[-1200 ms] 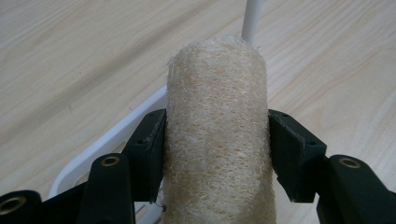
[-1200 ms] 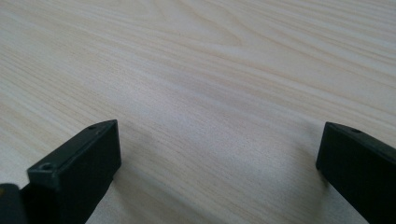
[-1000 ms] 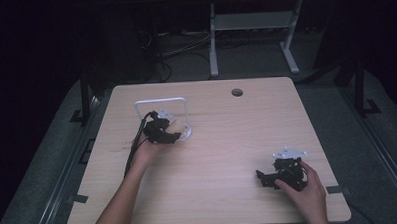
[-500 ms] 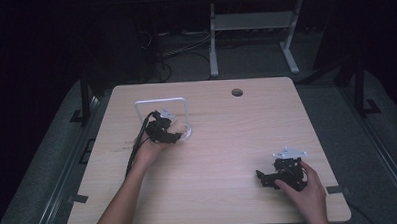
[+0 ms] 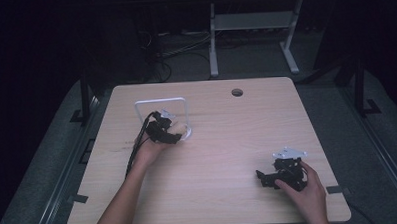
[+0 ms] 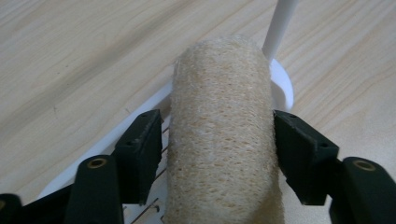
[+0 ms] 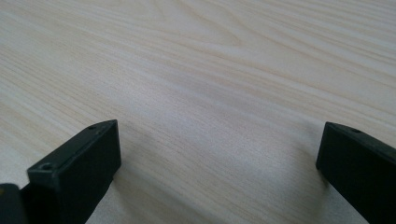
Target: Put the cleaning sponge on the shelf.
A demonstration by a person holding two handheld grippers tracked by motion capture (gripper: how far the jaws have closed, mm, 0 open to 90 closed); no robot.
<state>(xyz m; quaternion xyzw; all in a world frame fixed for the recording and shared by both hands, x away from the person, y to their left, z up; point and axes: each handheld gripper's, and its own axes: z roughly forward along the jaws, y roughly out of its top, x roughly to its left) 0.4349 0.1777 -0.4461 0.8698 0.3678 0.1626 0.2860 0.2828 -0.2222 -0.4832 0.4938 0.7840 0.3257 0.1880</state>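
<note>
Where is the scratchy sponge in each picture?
High view: the sponge is a pale speck at the left tool, by the white rack.
Left gripper view: the sponge fills the middle, squeezed between the two black jaws.
Right gripper view: just bare table between open jaws.
Shared landmark: the white rack's post.

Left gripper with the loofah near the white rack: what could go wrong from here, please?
1. The left gripper squeezes the soft loofah; it may deform and slip out.
2. The loofah sits close to the white rack and its upright post; a push could snag there or tip the light rack.
</note>
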